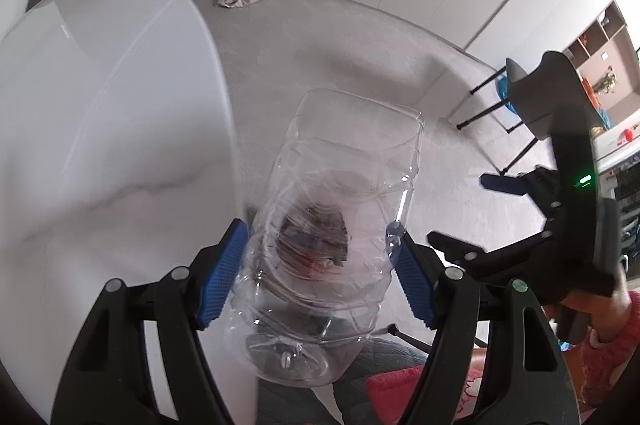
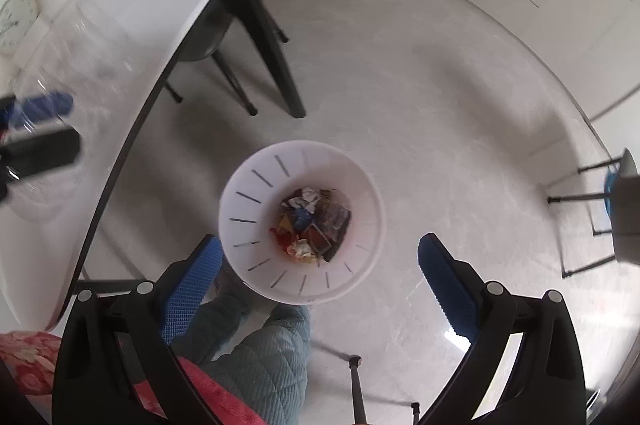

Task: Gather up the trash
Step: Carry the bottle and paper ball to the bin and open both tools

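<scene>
Bottle (image 1: 320, 245), clear plastic, pinched in left gripper (image 1: 320, 265) jaws, off the tabletop (image 1: 100, 105) edge above the bin (image 2: 240, 225). Right gripper (image 2: 320, 265) jaws wide, empty. Risk: thin slippery wall slips early, lands beside bin.

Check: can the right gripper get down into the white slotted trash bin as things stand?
Probably yes. The right gripper is open and empty above the white slotted trash bin, with nothing between them; the round white table edge sits off to the side.

Clear bottle (image 1: 320, 233), blue-padded black tongs (image 2: 320, 277), white slotted bin (image 2: 260, 181).
</scene>
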The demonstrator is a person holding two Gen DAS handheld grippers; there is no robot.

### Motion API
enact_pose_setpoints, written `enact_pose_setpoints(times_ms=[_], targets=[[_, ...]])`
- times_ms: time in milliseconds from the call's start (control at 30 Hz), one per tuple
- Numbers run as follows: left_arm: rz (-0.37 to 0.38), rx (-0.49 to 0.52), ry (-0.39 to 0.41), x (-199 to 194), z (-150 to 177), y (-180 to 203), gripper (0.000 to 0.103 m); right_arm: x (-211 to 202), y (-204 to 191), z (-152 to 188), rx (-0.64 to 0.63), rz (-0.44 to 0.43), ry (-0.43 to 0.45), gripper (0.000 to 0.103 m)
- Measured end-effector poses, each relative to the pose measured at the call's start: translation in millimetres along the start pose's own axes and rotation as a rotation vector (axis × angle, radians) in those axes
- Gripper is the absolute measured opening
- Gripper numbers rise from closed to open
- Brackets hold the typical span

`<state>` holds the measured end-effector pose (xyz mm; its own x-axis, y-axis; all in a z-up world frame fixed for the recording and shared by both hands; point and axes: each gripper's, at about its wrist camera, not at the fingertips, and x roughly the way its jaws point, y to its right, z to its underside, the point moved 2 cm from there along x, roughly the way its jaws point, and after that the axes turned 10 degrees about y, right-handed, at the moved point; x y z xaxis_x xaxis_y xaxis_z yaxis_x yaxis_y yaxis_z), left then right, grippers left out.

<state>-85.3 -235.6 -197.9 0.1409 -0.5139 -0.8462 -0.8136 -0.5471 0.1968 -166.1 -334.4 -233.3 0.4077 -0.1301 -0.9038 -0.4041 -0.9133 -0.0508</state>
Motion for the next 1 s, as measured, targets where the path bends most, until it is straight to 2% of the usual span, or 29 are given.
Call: enact_pose_setpoints(times_ms=[267, 533, 600, 667, 867, 1000], targets=[[0.028, 0.028, -0.089, 51, 0, 37, 0.069, -30, 35, 4, 0.041, 0.043, 0.017, 0.098], [0.042, 0.052, -0.173, 91, 10, 66, 0.071, -35, 53, 9, 0.065, 0.041, 0.014, 0.098], [0.034, 0.055, -0.174, 92, 9, 69, 0.080, -36, 55, 8, 0.068, 0.037, 0.014, 0.098], [0.024, 0.065, -0.160, 93, 7, 75, 0.084, -35, 56, 8, 0.067, 0.036, 0.013, 0.098], [0.006, 0.042, -0.138, 79, 3, 66, 0.084, -39, 50, 6, 0.062, 0.031, 0.019, 0.098], [-0.019, 0.005, -0.088, 51, -2, 54, 0.085, -46, 38, -4, 0.036, 0.017, 0.041, 0.098]])
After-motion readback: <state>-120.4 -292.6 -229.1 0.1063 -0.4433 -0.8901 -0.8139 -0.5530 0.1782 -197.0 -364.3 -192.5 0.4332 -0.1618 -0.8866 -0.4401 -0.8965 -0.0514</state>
